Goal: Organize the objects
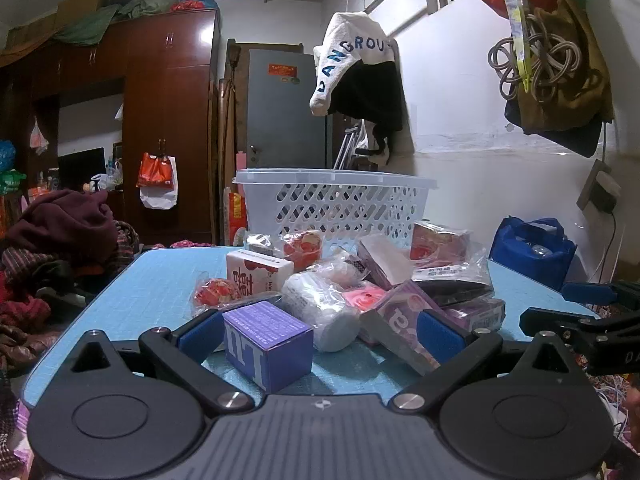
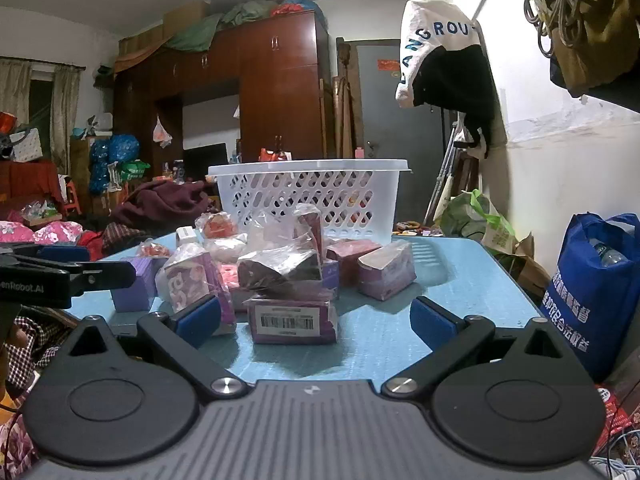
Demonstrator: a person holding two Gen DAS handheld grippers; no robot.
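A heap of small boxes and plastic-wrapped packets lies on the blue table (image 1: 152, 292), in front of a white lattice basket (image 1: 336, 204) at the far edge. In the left wrist view my left gripper (image 1: 320, 330) stands open; a purple box (image 1: 268, 344) and a white wrapped roll (image 1: 324, 312) lie between its blue pads (image 1: 200, 330), untouched. In the right wrist view my right gripper (image 2: 316, 318) is open too, with a barcode-labelled purple box (image 2: 294, 320) between its fingers, not gripped. The basket (image 2: 308, 192) stands behind the pile. Each gripper shows at the other view's edge.
A blue shopping bag (image 2: 596, 292) stands right of the table near the white wall. Piled clothes (image 1: 60, 232) lie to the left. A wooden wardrobe (image 2: 276, 96) and a grey door (image 1: 288, 112) are behind. A cap and bags hang from the wall above.
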